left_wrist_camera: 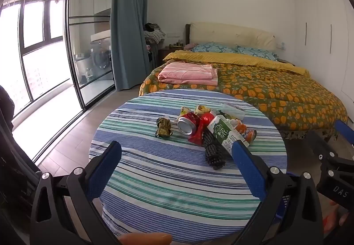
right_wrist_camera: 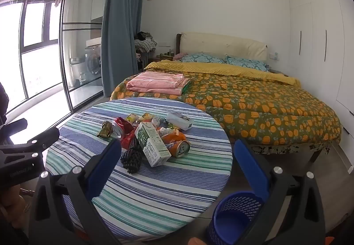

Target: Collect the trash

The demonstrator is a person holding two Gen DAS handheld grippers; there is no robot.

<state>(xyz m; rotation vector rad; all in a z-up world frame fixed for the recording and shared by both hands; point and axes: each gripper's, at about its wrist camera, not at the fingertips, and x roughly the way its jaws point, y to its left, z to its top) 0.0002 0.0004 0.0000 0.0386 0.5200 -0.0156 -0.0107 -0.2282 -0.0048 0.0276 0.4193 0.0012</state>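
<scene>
Left wrist: trash [left_wrist_camera: 208, 127] beyond open tongs [left_wrist_camera: 177, 163]

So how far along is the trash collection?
Nothing looks done: the blue mesh bin beside the table looks empty. Nothing is in hand; the left hand-held gripper and right hand-held gripper are open. Left: milk carton, red can, orange can, wrappers.
</scene>
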